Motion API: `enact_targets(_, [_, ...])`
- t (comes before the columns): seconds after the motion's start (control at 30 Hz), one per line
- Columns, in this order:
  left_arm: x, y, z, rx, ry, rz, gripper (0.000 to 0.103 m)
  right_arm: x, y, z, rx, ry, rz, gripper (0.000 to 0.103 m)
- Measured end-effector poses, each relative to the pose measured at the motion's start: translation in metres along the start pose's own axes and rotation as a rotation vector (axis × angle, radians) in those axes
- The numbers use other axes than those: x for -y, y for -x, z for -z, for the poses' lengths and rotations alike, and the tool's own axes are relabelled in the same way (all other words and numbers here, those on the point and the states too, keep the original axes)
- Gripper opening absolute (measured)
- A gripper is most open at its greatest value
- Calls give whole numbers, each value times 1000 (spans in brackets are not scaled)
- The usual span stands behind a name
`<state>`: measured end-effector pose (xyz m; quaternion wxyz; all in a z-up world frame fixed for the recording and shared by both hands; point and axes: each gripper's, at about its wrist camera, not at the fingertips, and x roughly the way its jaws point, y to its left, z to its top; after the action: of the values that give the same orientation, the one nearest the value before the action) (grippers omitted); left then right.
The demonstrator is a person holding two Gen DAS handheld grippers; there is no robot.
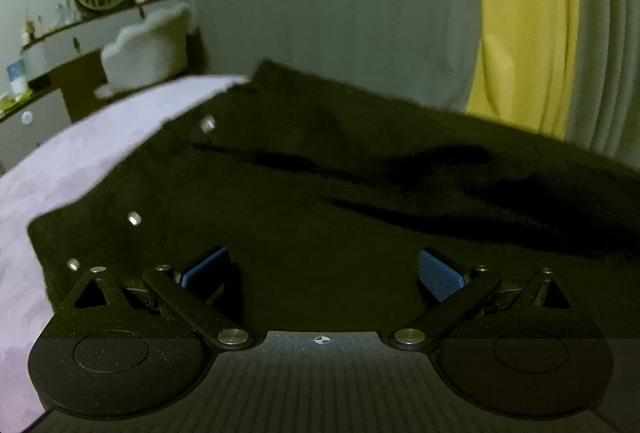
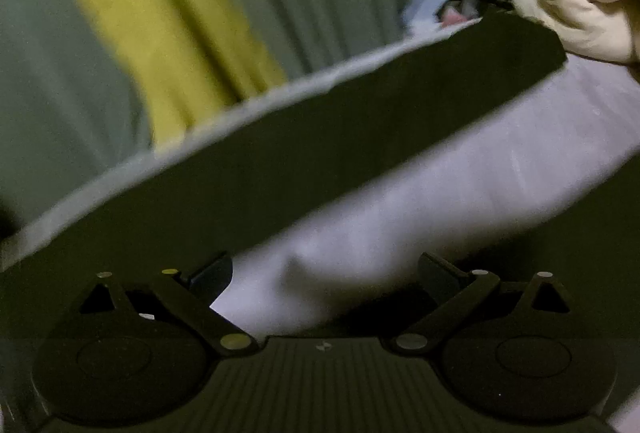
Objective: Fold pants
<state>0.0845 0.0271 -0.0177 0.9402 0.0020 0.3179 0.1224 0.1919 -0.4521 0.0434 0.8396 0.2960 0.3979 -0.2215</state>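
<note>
Pants (dark, creased) lie spread on the lilac bed; left gripper and right gripper both hover released, grasping nothing.

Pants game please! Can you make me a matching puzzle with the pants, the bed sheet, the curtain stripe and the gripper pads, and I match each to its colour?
Things:
1. pants
2. bed sheet
3. curtain stripe
4. left gripper pads

Colours:
A. yellow
B. blue
C. black
D. pale lilac

Pairs: 1-C, 2-D, 3-A, 4-B
</note>
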Motion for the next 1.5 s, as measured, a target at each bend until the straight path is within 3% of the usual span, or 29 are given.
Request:
enact_targets(0.1, [0,-6,-3,4,-17,-15,103,-19,-36,-57,34,-113,26,99])
enact_targets(0.2, [5,-10,1,22,-20,-25,103,-34,-79,-88,19,-161,90,96])
enact_targets(0.3, [4,-11,6,39,5,-28,103,-38,-121,-98,-40,-199,190,81])
enact_targets(0.43, [1,-16,3,44,53,-16,103,-50,-145,-96,-19,-117,323,77])
enact_targets(0.53, [-1,-19,1,45,69,-19,103,-58,-149,-88,0,-24,353,72])
enact_targets(0.6, [-1,-19,2,49,67,-24,103,-50,-144,-88,9,-21,325,65])
enact_targets(0.73, [-3,-23,2,51,69,-28,103,-34,-133,-89,1,16,249,33])
enact_targets(0.83, [-6,-23,1,46,76,-18,103,-28,-118,-84,8,10,196,17])
enact_targets(1.0, [-9,-23,1,42,88,-8,103,-16,-67,-63,116,23,89,14])
enact_targets(1.13, [-10,-22,0,36,92,-5,103,13,6,-10,240,5,-58,13])
enact_targets(1.33, [-11,-20,0,28,98,13,103,65,47,96,184,-56,-119,13])
enact_targets(1.4, [-11,-18,0,23,98,23,103,73,46,108,166,-41,-34,14])
enact_targets(1.5, [-12,-14,2,18,111,44,103,94,53,106,148,-172,-131,15])
